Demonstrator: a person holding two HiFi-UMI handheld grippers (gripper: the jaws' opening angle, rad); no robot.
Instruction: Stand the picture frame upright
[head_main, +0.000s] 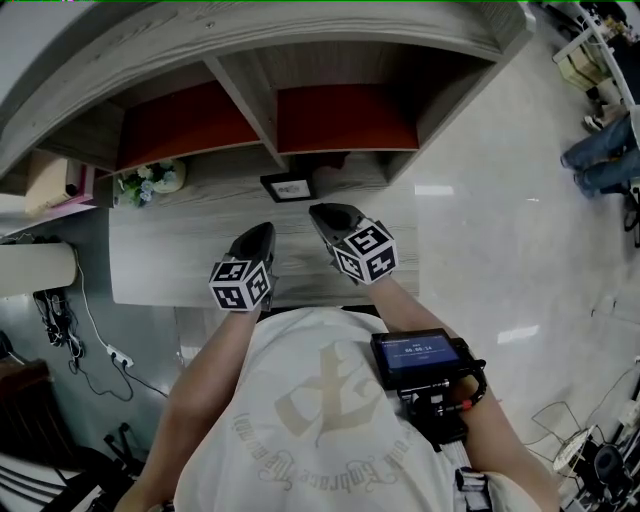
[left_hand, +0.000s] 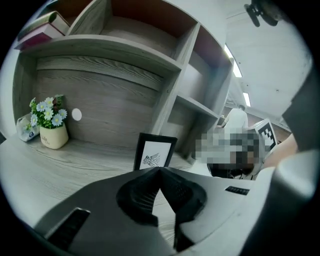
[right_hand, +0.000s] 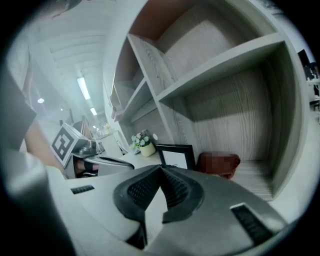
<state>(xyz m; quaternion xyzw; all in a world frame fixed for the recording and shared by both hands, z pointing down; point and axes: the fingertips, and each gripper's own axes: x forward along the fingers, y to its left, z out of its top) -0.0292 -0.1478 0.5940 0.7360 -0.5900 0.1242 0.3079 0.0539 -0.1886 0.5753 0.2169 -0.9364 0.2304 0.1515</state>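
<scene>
step: looks pretty much done tbh, the picture frame (head_main: 287, 186) is standing upright on the bench (head_main: 200, 250), near the back, just below the shelf divider (head_main: 248, 105)
where: frame's at 12 o'clock from both tools, clear of them; flower pot (head_main: 150, 182) is off at the frame's 9 o'clock
left tool (head_main: 267, 230): clenched shut, nothing in it
right tool (head_main: 320, 212): same deal, jaws together and empty
next: my guess is just pulling away without bumping it, and a small nudge only if it looks wobbly
count: one frame, two tools, one flower pot
</scene>
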